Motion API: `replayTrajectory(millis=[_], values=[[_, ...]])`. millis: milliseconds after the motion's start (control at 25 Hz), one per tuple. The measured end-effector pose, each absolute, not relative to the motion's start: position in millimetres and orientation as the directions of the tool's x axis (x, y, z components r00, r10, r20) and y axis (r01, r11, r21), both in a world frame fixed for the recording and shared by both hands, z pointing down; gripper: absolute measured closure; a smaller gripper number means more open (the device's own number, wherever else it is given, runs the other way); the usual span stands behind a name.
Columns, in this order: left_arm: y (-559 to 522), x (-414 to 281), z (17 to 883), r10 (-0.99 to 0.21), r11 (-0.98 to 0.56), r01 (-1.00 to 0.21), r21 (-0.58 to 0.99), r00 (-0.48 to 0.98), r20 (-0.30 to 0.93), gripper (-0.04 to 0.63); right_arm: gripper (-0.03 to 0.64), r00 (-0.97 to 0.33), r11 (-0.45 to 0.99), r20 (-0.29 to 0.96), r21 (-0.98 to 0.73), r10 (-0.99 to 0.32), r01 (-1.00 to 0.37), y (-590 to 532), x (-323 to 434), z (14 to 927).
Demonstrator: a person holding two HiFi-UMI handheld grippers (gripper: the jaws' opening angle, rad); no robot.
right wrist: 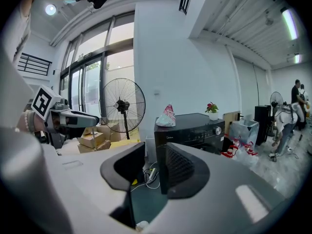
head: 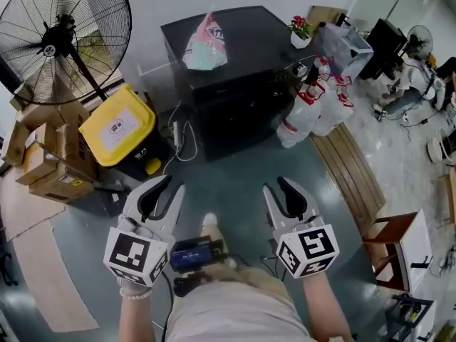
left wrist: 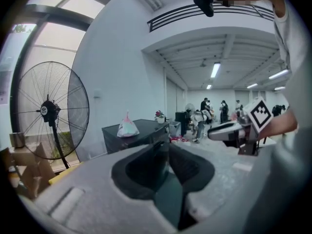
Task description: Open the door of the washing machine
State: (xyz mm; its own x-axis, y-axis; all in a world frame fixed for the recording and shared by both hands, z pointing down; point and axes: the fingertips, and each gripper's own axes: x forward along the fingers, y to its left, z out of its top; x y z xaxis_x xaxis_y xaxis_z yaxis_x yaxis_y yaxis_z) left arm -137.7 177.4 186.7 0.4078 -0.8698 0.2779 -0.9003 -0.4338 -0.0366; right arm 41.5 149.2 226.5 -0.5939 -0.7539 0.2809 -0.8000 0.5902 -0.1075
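**Tight quarters ahead, nothing gripped yet**

Green floor (head: 235,169) runs ahead of me to the black washing machine (head: 235,70), which stands by the far wall, well apart from both grippers. At far left, the standing fan (head: 60,38) and yellow bin (head: 117,127) crowd that side. White cables (head: 178,137) lie at the machine's left foot, and a low sweep could snag them. My left gripper (head: 165,191) has its jaws parted on nothing. A bag (head: 205,45) sits on the machine's top, and a hard tug might jolt it off. My right gripper (head: 276,187) is likewise slack and empty. I cannot make out the door handle, so a blind pinch could slip. White bags (head: 313,109) lean at the right side and may block the door's swing.
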Motion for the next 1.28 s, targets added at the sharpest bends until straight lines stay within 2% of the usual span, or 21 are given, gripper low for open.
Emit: replayTrajectory(millis=[1280], values=[[10.4, -184.9, 209.5, -0.786, -0.554, -0.832, 0.016, 0.530, 0.317, 0.502, 0.497, -0.505, 0.503, 0.340, -0.101, -0.793, -0.858, 8.0, -12.0, 238.3]])
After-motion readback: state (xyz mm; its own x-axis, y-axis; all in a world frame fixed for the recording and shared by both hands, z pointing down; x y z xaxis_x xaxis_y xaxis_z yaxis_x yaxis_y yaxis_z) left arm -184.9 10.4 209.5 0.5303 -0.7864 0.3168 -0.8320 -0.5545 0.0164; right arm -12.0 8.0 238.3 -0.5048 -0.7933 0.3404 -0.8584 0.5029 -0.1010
